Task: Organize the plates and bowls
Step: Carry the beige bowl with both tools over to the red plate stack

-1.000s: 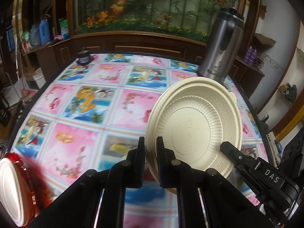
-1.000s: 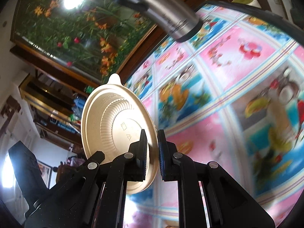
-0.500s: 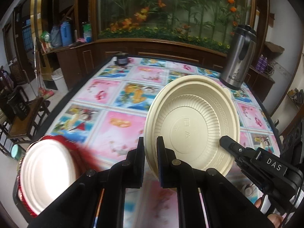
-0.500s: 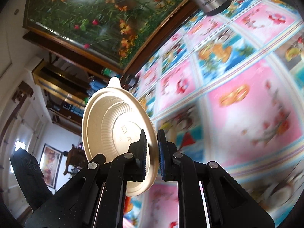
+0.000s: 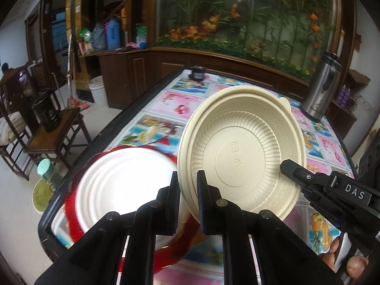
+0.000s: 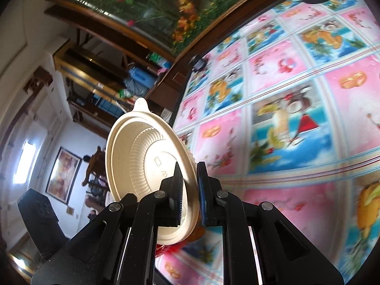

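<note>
The left gripper [image 5: 187,197] points down at a slant over the near corner of the counter [image 5: 166,109], and its two black fingers are pinched tight on the rim of a cream bowl [image 5: 242,152]. The bowl is up in the air, tipped on its edge, so its ribbed bottom faces the left camera. The right gripper [image 6: 190,194] comes in from the other side and is squeezed shut on the far rim of the same cream bowl [image 6: 137,156], so both grippers hold it together. In the left view the right gripper [image 5: 288,166] shows as a black bar with the white letters "DAS" on it, and a person's fingers [image 5: 351,263] wrap its handle at the bottom right. Raised marks sit in the middle of the bowl's bottom, but they are too faint to read. Just below and to the left of the cream bowl sits a stack of white plates with red rims [image 5: 118,182], blurry, near the counter's edge. The counter has a bright cloth with pink and blue picture squares. A tall silver flask [image 5: 320,90] stands at the far right side with small writing too tiny to read. A small dark jar [image 5: 198,72] stands at the far edge.
</note>
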`<state>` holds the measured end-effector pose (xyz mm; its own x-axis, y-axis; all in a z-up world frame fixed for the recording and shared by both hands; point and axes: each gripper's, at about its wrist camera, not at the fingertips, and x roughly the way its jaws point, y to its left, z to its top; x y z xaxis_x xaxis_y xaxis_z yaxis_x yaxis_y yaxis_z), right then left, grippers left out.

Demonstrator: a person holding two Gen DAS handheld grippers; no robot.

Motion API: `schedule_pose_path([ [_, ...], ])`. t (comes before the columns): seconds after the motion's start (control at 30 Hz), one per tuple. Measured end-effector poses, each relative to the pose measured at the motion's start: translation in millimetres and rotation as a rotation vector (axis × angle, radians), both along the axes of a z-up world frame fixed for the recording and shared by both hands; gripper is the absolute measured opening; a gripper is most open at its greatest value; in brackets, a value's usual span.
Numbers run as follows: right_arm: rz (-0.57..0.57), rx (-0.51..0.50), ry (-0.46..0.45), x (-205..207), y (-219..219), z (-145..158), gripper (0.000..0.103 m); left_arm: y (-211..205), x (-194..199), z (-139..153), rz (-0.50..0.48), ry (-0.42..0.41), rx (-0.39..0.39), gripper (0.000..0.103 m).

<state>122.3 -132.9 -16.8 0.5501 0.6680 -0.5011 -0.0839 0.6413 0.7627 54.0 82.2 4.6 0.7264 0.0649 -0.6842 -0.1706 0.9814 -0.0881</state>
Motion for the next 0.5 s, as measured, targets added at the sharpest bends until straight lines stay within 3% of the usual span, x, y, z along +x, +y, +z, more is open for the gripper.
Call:
schedule_pose_path([
  [0.5,0.11,-0.023,0.031,-2,69,-7,0.013,53,-14,-12,0.09,0.018,-0.028,0.012],
])
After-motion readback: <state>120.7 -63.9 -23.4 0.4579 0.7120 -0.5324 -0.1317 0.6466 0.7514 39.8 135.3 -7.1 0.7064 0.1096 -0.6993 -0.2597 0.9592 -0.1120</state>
